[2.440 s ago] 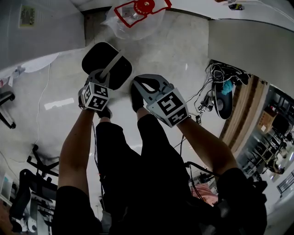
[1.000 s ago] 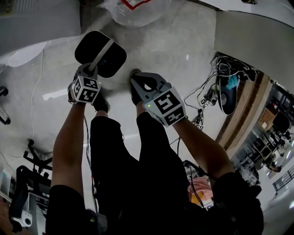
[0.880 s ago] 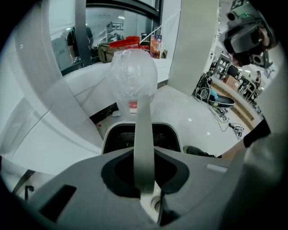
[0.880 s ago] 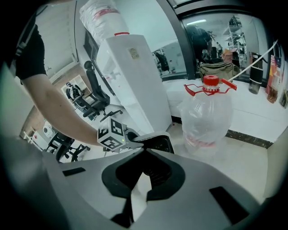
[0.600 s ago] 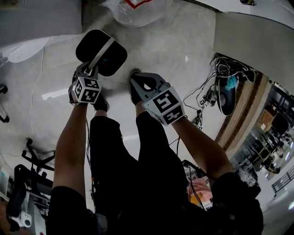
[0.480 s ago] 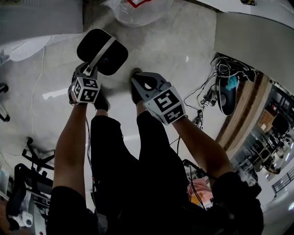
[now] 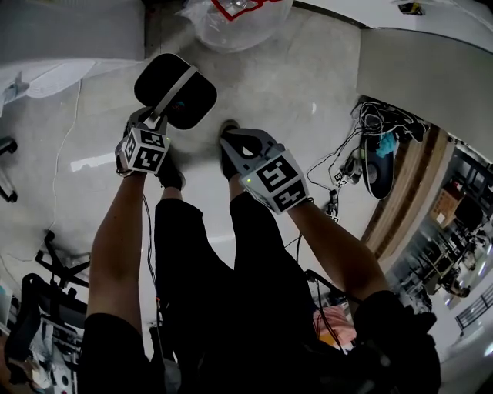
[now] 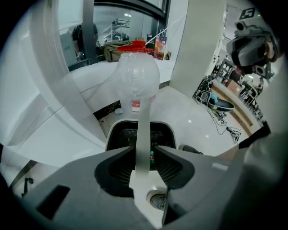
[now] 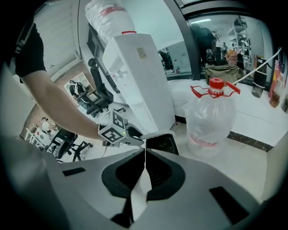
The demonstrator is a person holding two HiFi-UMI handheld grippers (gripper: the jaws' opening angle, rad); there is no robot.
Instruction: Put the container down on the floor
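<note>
**Item 1, left gripper** [image 7: 158,117]: grey moulded plastic with matt black inner faces and a cube of square markers on its back. Its jaws [image 8: 143,150] are opening. The container's handle stands between them, and the pads are not pressing on it.

**Item 2, container** [image 7: 189,100]: a rounded rectangular bin with black perforated mesh walls, a smooth white rim and a flat white strap handle [image 8: 143,121] arching across the middle. It rests on the floor [image 7: 308,69] just ahead of the person's feet, beside the base of the white dispenser. The handle rises upright into the left gripper. A small item with teal and red print lies inside (too small to name). The right gripper view shows the container [image 9: 162,143] low on the floor with the left gripper above it.

**Item 3, water bottle** [image 7: 231,19]: a large jug of clear, crinkled plastic with a red cap and a red carrying loop. It stands on the floor just beyond the container.

**Item 4, right gripper** [image 7: 229,146]: the same grey and black build, with a marker cube. Its jaws [image 9: 145,150] are pressed together with nothing between them. It hangs just right of the container and does not touch it.

**Item 5, dispenser** [image 9: 139,76]: a tall, smooth white box with an inverted bottle on top.

**Item 6, cables** [image 7: 347,165]: a loose dark tangle on the glossy pale floor, well apart to the right.
</note>
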